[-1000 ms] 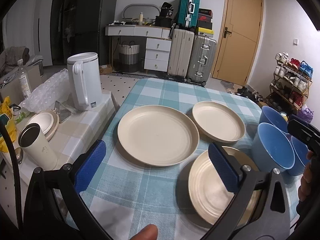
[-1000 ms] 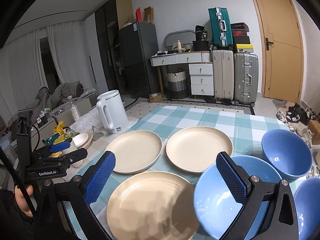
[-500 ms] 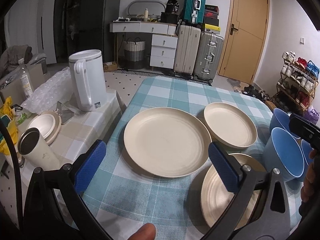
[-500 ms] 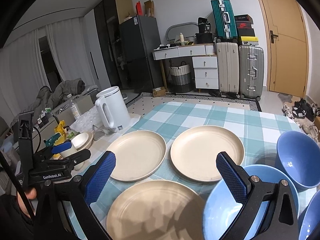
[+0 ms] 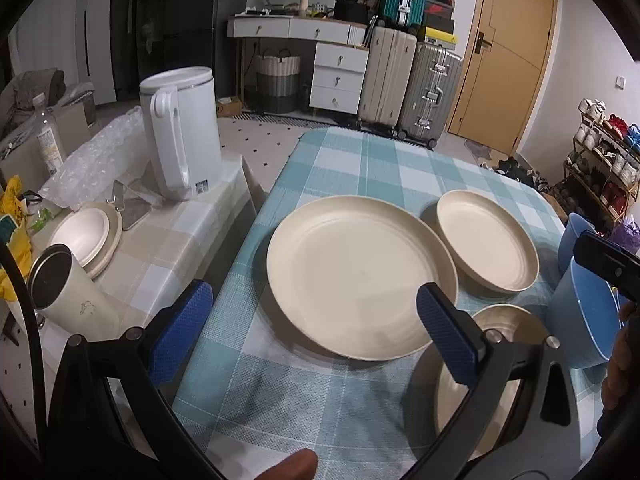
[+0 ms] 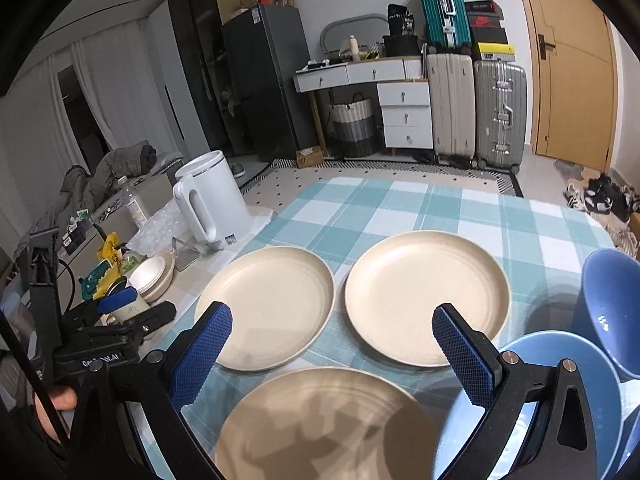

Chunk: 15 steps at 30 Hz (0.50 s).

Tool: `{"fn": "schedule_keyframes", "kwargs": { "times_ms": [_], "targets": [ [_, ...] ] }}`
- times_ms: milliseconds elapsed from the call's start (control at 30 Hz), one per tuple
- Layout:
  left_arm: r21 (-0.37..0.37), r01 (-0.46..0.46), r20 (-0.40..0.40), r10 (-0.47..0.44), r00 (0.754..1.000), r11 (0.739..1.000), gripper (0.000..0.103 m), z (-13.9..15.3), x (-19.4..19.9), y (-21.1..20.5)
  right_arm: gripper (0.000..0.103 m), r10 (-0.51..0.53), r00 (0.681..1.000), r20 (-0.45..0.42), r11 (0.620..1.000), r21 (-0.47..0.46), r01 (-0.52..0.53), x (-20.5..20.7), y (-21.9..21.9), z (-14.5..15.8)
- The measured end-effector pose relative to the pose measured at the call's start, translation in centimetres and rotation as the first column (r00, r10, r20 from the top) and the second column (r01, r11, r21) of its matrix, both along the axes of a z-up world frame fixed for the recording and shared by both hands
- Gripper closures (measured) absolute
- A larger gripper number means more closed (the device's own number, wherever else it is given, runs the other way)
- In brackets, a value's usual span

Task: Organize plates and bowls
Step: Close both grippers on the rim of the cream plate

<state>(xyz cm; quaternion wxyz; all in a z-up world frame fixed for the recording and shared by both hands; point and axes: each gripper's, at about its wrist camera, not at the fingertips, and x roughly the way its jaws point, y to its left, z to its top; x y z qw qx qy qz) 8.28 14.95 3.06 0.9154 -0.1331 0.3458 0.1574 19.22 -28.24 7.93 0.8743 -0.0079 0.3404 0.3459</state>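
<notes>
Both grippers, left gripper (image 5: 312, 328) and right gripper (image 6: 332, 352), jaws spread, empty. Three plates (image 6: 266, 308) lie separately mid-frame on counter (image 6: 400, 204); unstacked, likely awaiting pickup.

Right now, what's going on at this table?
A person holds a gripper in each hand over a checked table set with three cream plates and some blue bowls. Both the left gripper and the right gripper are open and hold nothing. The left plate, the right plate and the near plate lie separately, none stacked. The near bowl and the far bowl stand at the right. Nothing looks sorted so far.
</notes>
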Motion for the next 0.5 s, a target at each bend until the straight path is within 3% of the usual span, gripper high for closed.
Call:
{"fn": "schedule_keyframes", "kwargs": {
  "times_ms": [200, 367, 500],
  "targets": [
    [-0.019, -0.019, -0.032, 0.018, 0.999, 1.0, 0.006, -1.7, 1.1, 1.3, 0.001, 0.028, 0.999, -0.035, 0.999, -0.016, -0.028, 0.6, 2.3, -1.0],
    [-0.024, -0.019, -0.07, 0.017, 0.997, 1.0, 0.008, -3.1, 2.0, 1.8, 0.009, 0.057, 0.995, -0.08, 0.997, -0.037, -0.06, 1.3, 4.3, -2.5],
    [-0.037, -0.016, -0.083, 0.013, 0.996, 0.999, 0.008, -3.9, 2.5, 2.3, 0.021, 0.082, 0.987, -0.138, 0.994, -0.056, -0.091, 2.1, 5.8, -4.3]
  ]
}}
